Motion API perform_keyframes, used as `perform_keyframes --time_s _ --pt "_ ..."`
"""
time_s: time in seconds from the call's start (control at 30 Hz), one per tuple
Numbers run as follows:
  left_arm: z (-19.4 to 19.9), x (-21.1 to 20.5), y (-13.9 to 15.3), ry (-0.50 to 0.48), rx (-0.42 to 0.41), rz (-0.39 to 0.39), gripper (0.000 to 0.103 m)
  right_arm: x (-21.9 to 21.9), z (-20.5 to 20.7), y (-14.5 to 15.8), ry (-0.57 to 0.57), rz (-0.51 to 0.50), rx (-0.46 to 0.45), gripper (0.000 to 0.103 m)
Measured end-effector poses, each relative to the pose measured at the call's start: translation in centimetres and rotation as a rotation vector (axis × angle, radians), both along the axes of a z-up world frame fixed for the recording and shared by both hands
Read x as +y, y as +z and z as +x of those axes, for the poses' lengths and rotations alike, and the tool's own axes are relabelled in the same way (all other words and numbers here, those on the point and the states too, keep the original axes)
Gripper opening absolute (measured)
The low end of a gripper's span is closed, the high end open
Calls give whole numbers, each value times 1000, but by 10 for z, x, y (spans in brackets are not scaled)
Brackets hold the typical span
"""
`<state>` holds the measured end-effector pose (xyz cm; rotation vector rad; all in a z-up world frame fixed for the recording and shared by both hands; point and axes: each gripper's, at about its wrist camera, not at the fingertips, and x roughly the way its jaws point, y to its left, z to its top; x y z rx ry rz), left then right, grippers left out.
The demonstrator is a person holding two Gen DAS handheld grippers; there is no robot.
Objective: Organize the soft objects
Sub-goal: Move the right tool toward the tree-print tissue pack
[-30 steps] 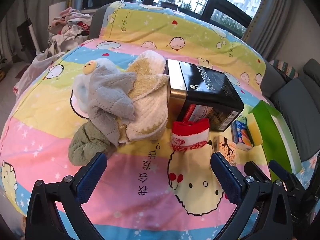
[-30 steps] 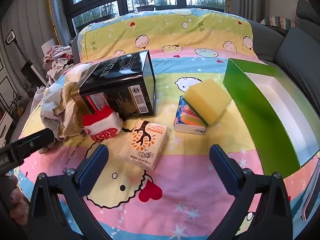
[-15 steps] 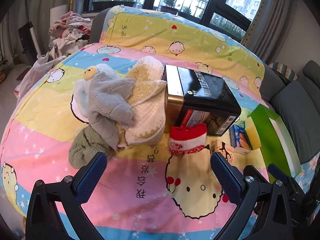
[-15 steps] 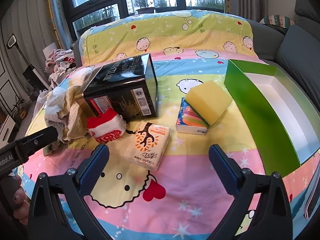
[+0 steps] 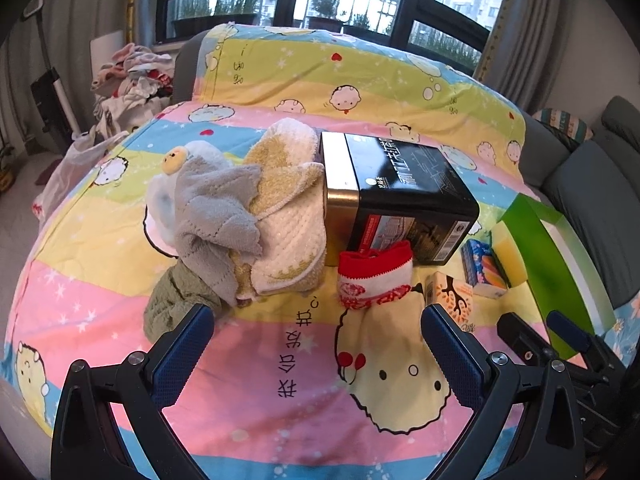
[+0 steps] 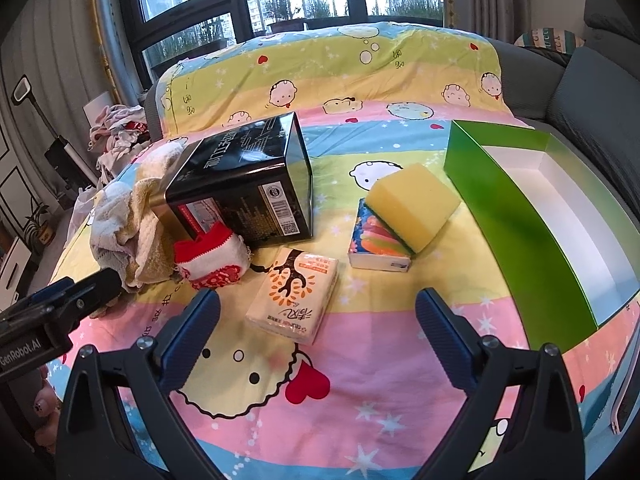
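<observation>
Since both claws hang spread and empty above the bedspread (image 6: 360, 420), nothing is grasped yet: the left gripper (image 5: 316, 344) faces the towel heap (image 5: 256, 216) and red-white sock (image 5: 374, 276), while the right gripper (image 6: 318, 330) frames the tissue pack (image 6: 294, 300), probably because the green box (image 6: 520, 232) alongside is the destination.

Fluffy cloth towels (image 5: 256, 216), glossy black tin (image 6: 248, 192), porous foam sponge (image 6: 414, 204)

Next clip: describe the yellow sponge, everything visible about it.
The yellow sponge is a thick rectangular foam block, pale yellow with a thin green layer showing along its underside. It lies tilted, propped on a colourful tissue pack, its lower corner reaching toward the cartoon-print sheet. It sits between the black box and the green tray, touching neither. No fingers touch it.
</observation>
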<state>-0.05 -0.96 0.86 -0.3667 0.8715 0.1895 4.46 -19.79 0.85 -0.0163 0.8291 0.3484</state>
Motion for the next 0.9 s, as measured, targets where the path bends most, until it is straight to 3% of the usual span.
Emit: perform_keyframes --time_s 0.13,0.33,0.67,0.77,0.83,0.9 --pt "1 2 -4 -15 26 0 103 -2 -1 2 -4 12 -2 97" --pt "-2 -3 -4 -39 8 100 103 -3 0 1 8 40 8 93" --pt "-3 -8 -4 -64 -36 121 103 1 -2 2 53 66 17 84" --pt "-3 -9 -4 -64 -34 117 103 2 -2 1 60 72 29 78" --pt "-3 -10 -3 -63 -37 117 102 2 0 -1 66 81 46 65" --pt "-3 -11 -2 -59 -41 127 102 2 1 -2 69 96 64 60"
